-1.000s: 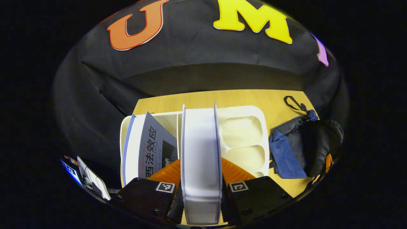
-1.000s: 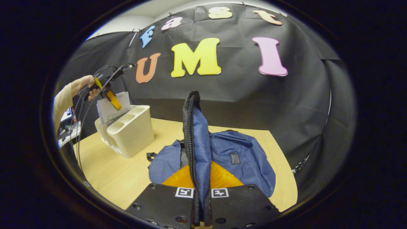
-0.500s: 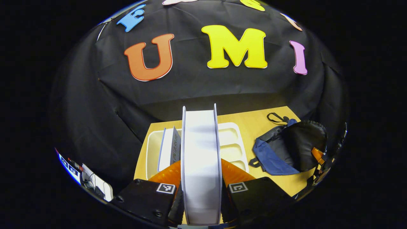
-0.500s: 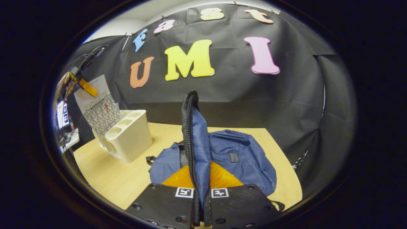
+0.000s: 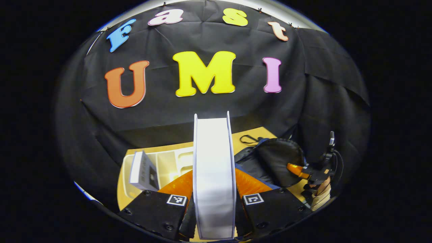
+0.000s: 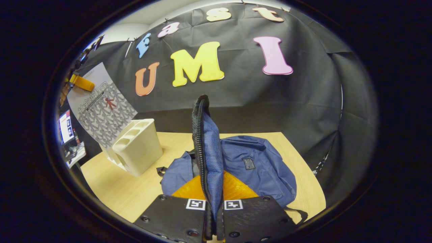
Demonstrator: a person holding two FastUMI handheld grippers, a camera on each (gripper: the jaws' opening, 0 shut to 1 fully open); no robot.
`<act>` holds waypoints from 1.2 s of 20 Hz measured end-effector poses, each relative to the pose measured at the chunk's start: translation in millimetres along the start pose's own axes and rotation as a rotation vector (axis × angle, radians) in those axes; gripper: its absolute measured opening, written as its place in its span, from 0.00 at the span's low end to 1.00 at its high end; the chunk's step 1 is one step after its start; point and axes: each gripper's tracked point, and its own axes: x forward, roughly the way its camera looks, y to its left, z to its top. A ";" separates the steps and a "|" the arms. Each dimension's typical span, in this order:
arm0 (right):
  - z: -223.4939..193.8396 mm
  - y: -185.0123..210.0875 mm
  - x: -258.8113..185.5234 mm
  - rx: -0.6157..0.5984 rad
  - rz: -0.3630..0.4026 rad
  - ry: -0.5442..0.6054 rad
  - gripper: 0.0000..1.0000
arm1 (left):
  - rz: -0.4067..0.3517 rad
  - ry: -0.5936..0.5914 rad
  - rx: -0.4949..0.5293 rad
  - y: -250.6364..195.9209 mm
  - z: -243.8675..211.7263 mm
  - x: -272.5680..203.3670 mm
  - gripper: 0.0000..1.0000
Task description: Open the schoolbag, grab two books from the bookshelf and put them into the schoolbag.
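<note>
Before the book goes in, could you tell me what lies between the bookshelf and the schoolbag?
In the right gripper view, only bare table lies between the bookshelf and the schoolbag.

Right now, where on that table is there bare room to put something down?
Bare tabletop lies in front of the cream bookshelf and left of the blue schoolbag; a narrower strip runs behind the bag. The middle is crowded, with the bag spread open, its flap pinched up.

Matte woven cloth on the blue schoolbag (image 6: 260,168) with a rough mesh-edged flap (image 6: 202,141), smooth slightly glossy plastic for the cream bookshelf (image 6: 138,148), pale wood-grain table (image 6: 121,189), plain smooth paper on the held book (image 5: 213,175), kinda satin cover.
</note>
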 end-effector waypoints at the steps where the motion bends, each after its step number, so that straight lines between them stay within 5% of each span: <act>1: 0.9 -0.1 0.7 0.006 0.000 0.003 0.06 | -0.057 -0.010 -0.052 -12.8 -0.7 8.4 0.46; 4: 5.2 0.8 0.9 0.012 -0.003 0.014 0.02 | -0.190 -0.024 -0.241 -41.3 -9.6 46.7 0.47; 12: 26.4 -0.9 8.5 0.053 0.015 0.053 0.05 | -0.255 0.020 -0.642 -66.2 -68.6 162.3 0.47; 24: 74.0 47.5 21.9 0.123 0.239 0.117 0.05 | -0.416 -0.040 -0.941 -150.0 -121.0 266.2 0.47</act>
